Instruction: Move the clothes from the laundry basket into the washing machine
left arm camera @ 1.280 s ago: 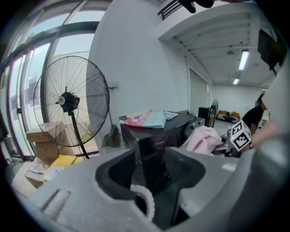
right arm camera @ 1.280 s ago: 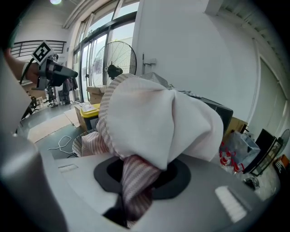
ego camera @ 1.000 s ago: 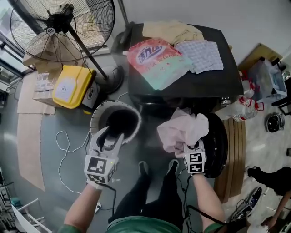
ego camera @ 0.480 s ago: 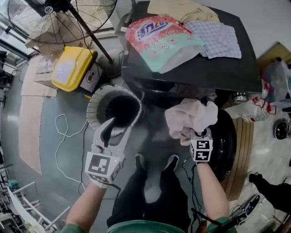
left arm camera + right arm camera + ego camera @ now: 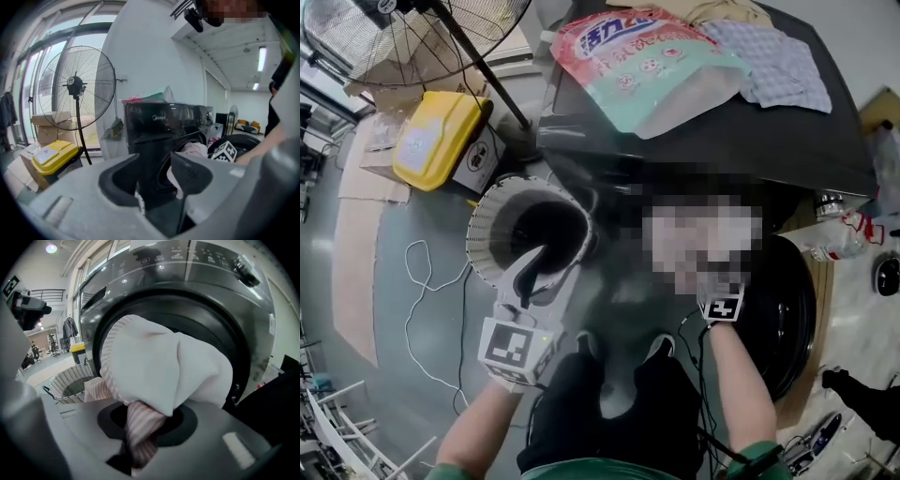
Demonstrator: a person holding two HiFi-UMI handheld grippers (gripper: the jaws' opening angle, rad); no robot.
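Note:
The round white wicker laundry basket (image 5: pixel 483 220) stands on the floor left of the black front-loading washing machine (image 5: pixel 722 141). My left gripper (image 5: pixel 548 272) hangs open and empty over the basket's near rim; its jaws (image 5: pixel 152 183) stand apart and face the machine. My right gripper (image 5: pixel 140 425) is shut on a pink-and-white striped garment (image 5: pixel 159 366), which bunches up right in front of the round drum opening (image 5: pixel 243 348). In the head view a mosaic patch covers that garment, and only the right gripper's marker cube (image 5: pixel 722 307) shows. The basket (image 5: pixel 70 383) also shows left of the garment.
The machine's round door (image 5: pixel 792 319) hangs open on the right. A detergent bag (image 5: pixel 647 56) and a checked cloth (image 5: pixel 778 56) lie on the machine's top. A yellow box (image 5: pixel 431 141), a standing fan (image 5: pixel 403 47) and a loose cable (image 5: pixel 422 309) occupy the floor on the left.
Both grippers have sunk lower. The right one has carried the garment down towards the drum opening. The left one has stayed open over the basket.

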